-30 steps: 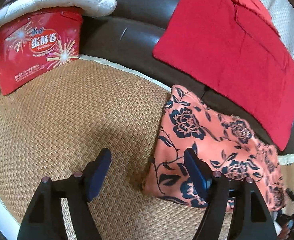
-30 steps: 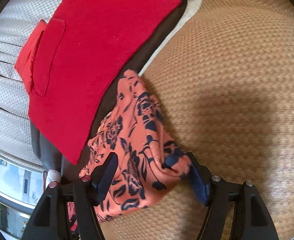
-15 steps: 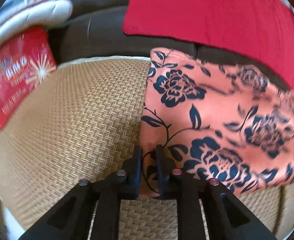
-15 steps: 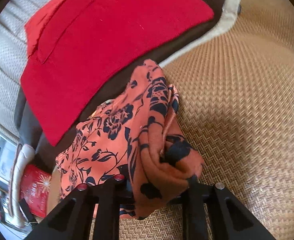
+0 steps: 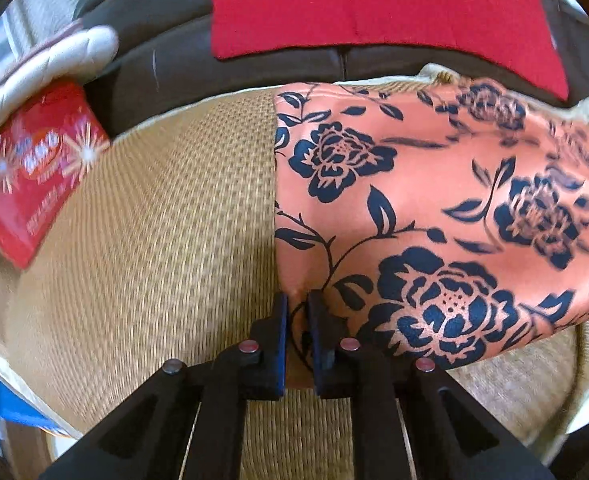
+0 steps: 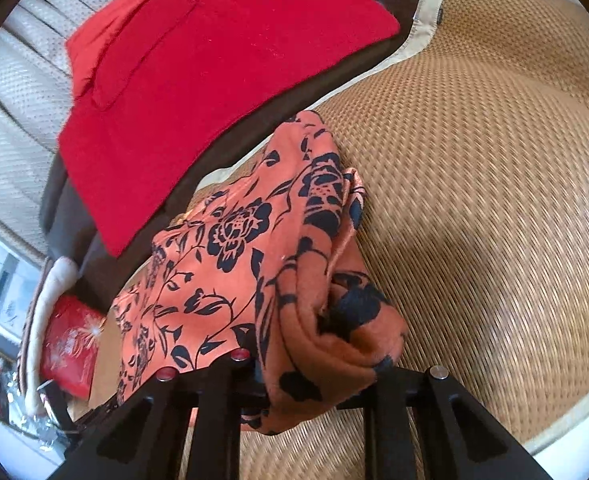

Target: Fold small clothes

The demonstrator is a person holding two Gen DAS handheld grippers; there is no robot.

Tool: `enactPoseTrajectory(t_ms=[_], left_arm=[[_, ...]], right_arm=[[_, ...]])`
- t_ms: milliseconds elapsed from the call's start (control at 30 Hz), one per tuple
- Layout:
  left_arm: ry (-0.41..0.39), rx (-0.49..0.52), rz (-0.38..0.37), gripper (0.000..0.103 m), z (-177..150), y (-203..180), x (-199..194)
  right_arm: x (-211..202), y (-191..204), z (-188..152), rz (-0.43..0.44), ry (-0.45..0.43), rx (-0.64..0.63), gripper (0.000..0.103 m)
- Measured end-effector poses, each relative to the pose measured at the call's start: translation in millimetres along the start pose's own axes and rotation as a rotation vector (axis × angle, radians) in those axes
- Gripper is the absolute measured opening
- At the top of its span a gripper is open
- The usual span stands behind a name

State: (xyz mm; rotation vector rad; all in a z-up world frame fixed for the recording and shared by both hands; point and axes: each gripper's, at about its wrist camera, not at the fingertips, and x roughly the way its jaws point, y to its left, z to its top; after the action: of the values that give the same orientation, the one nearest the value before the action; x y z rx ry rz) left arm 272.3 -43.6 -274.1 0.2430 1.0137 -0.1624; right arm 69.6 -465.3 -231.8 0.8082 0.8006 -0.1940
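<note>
Both grippers are engaged on one garment. In the left wrist view the left gripper [image 5: 297, 312] is seen closed to a narrow gap, with a corner of the orange floral garment [image 5: 434, 216] pinched between its two fingers; from that corner the cloth is stretched away to the right and forward, and it appears raised off the woven mat [image 5: 154, 240] rather than lying flat. In the right wrist view the right gripper [image 6: 314, 376] is clamped on a bunched, thicker wad of the same garment [image 6: 254, 264]; its fingertips are buried in the cloth and cannot be made out, but the wad is plainly gripped between the fingers. The garment is thus held at two points and spanned between the claws above the mat. Progress is judged early for this piece: it has been picked up and is partly spread, no fold crease is yet visible, and the right-hand end is crumpled. Laying flat, smoothing and folding are judged to remain. Farther off, a red cloth [image 6: 214, 48] is seen spread flat on the dark sofa [image 5: 166, 60]; whether it is finished cannot be told. A red tin [image 5: 34, 168] stands at the mat's far left edge.
</note>
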Motion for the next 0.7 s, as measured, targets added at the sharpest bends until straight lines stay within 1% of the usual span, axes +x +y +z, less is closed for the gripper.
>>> enactPoseTrajectory(t_ms=[33, 67, 100, 133, 167, 200, 233, 267, 300, 333, 367, 433, 500, 533, 567, 600, 633, 700], left_arm=[[-0.008, -0.022, -0.008, 0.012, -0.7, 2.6, -4.2], [-0.03, -0.055, -0.015, 0.012, 0.0, 8.0, -11.3], [-0.093, -0.101, -0.027, 0.012, 4.1, 13.6, -25.3], [-0.14, -0.116, -0.034, 0.012, 7.3, 15.5, -34.4], [-0.203, -0.117, -0.036, 0.012, 11.7, 12.5, -46.7], [-0.239, -0.107, -0.031, 0.016, 14.2, 7.4, -53.8], [-0.27, -0.086, -0.038, 0.023, 17.2, -2.0, -59.6], [-0.283, -0.064, -0.061, 0.029, 19.2, -12.4, -62.3], [-0.285, -0.035, -0.096, 0.04, 22.7, -24.8, -61.9], [-0.283, -0.005, -0.12, 0.049, 25.7, -38.3, -60.2], [-0.275, 0.035, -0.135, 0.052, 28.9, -55.6, -57.1], [-0.255, 0.073, -0.146, 0.055, 31.0, -78.7, -51.7], [-0.191, 0.113, -0.144, 0.061, 32.3, -101.1, -35.1], [-0.139, 0.141, -0.125, 0.061, 32.2, -108.0, -21.6], [-0.094, 0.16, -0.105, 0.061, 29.3, -117.7, -13.0], [-0.051, 0.166, -0.098, 0.062, 28.3, -121.1, -0.3], [-0.046, 0.142, -0.11, 0.062, 28.6, -120.0, 3.6], [-0.041, 0.094, -0.139, 0.062, 30.6, -113.2, -0.5]], right_arm=[[-1.3, -1.3, -1.6, 0.009, 0.0, -0.001, 0.02], [-2.8, -4.3, -1.8, 0.028, 0.006, 0.007, 0.024], [-3.1, -7.3, -0.5, 0.049, 0.015, 0.024, 0.024], [-3.9, -12.0, 3.3, 0.072, 0.025, 0.053, 0.025], [-4.9, -14.0, 5.9, 0.085, 0.03, 0.079, 0.028], [-7.2, -17.9, 6.3, 0.088, 0.031, 0.099, 0.029], [-6.0, -18.6, 7.1, 0.091, 0.032, 0.115, 0.03], [-8.3, -21.8, 8.9, 0.094, 0.033, 0.128, 0.031], [-6.6, -22.8, 9.6, 0.096, 0.034, 0.147, 0.032], [-9.2, -27.1, 10.4, 0.1, 0.034, 0.161, 0.033], [-6.5, -28.8, 10.1, 0.106, 0.03, 0.183, 0.034], [-8.8, -34.0, 10.5, 0.111, 0.018, 0.238, 0.035], [-15.9, -39.1, 10.9, 0.102, -0.005, 0.264, 0.037], [-20.5, -40.8, 12.0, 0.092, -0.024, 0.269, 0.041], [-23.4, -43.3, 13.6, 0.071, -0.048, 0.27, 0.055], [-34.2, -45.2, 15.1, 0.028, -0.103, 0.274, 0.058], [-45.7, -48.3, 16.9, 0.002, -0.155, 0.283, 0.059], [-63.8, -54.7, 20.8, -0.021, -0.233, 0.323, 0.059]])
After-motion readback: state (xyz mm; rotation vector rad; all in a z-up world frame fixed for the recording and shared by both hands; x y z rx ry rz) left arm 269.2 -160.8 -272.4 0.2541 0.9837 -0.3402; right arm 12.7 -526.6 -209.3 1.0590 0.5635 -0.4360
